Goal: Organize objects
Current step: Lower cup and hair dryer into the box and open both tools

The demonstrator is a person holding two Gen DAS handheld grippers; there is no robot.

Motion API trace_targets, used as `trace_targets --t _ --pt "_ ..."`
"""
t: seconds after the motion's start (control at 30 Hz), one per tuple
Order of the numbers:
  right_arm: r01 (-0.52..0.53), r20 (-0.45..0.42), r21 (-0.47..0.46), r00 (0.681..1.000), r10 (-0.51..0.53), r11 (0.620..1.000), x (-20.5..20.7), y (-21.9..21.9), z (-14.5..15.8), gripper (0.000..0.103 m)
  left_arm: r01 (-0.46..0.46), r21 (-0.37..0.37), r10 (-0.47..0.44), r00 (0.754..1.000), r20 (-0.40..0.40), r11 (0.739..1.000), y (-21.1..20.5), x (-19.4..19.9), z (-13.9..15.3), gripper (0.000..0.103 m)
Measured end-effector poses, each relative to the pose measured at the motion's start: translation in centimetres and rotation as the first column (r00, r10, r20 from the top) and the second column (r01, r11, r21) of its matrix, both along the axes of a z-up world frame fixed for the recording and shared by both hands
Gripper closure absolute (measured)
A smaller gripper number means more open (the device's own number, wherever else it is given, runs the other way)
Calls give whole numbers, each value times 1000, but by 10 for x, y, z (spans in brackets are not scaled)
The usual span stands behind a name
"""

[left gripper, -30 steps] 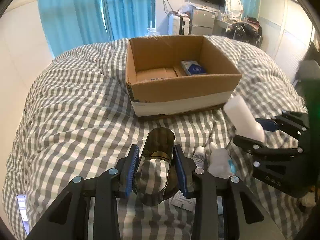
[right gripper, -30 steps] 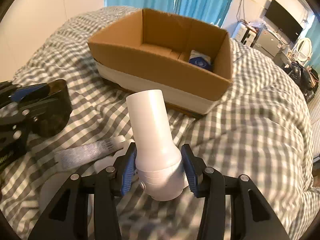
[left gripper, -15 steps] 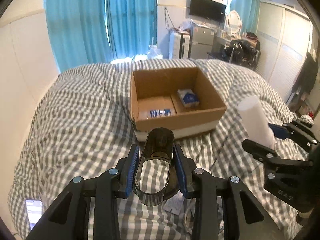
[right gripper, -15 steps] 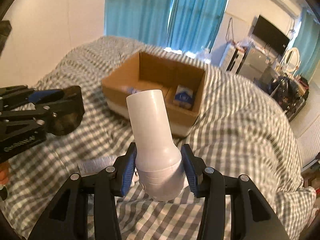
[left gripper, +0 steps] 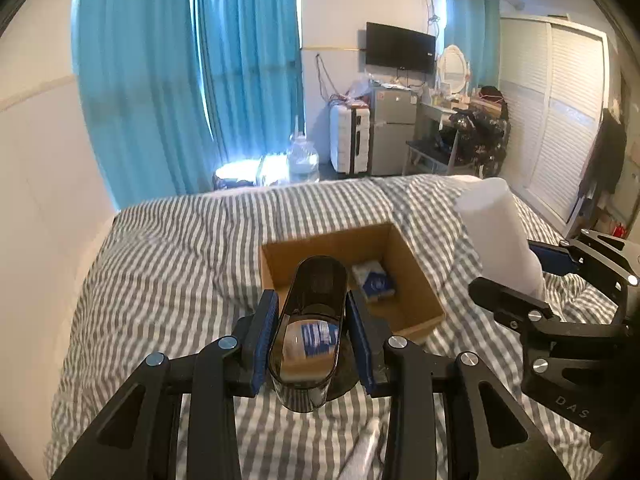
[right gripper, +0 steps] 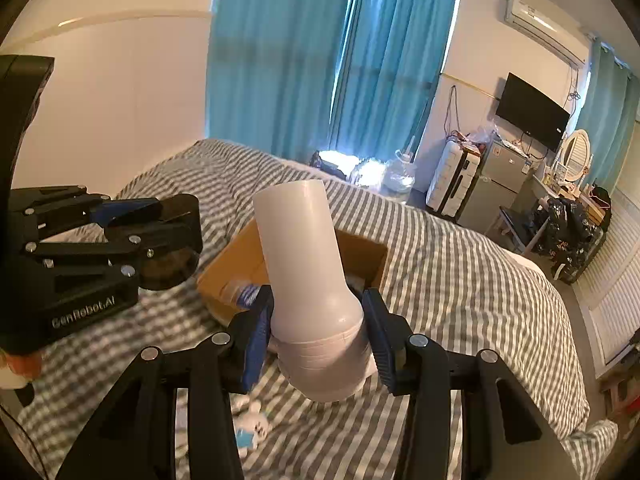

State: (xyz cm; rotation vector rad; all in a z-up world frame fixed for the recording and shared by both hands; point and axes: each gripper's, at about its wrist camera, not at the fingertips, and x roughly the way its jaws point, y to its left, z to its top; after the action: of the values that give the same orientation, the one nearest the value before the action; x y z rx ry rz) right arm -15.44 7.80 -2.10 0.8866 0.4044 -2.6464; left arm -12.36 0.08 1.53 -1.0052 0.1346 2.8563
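Cardboard box (left gripper: 416, 304) sits open on the gingham-covered bed (left gripper: 168, 264), at the centre of the left wrist view, with a small blue-and-white packet (left gripper: 374, 282) already lying on its floor. Left of centre, low in that frame, the left gripper (left gripper: 312, 332) has its jaws pinched narrowly on a dark translucent container (left gripper: 310, 332), open end facing the lens. At the right edge, the right gripper (left gripper: 536, 276) has its jaws closed on a white plastic bottle (left gripper: 498, 232) that stands tilted above the bedding. In the right wrist view this bottle (right gripper: 308, 276) fills the middle, blue pads against its wide base. Both items seem to be in carry toward the box, held above the bed and short of the opening. Next, each hand needs to come over the box and lower before letting go, one after the other to avoid a clash. Both grippers angle downward toward the box, side by side.
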Motion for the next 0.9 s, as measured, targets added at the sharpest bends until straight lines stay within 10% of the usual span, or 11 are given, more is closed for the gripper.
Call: trace_targets --t 0.3,0.9 --pt "21 8 -35 1000 -21 999 -67 -4 4 59 29 2 -29 999 20 1000 10 -69 -14 68" --pt "57 173 -22 984 -52 998 -170 0 -94 59 56 4 -56 985 162 998 13 -144 -102 68"
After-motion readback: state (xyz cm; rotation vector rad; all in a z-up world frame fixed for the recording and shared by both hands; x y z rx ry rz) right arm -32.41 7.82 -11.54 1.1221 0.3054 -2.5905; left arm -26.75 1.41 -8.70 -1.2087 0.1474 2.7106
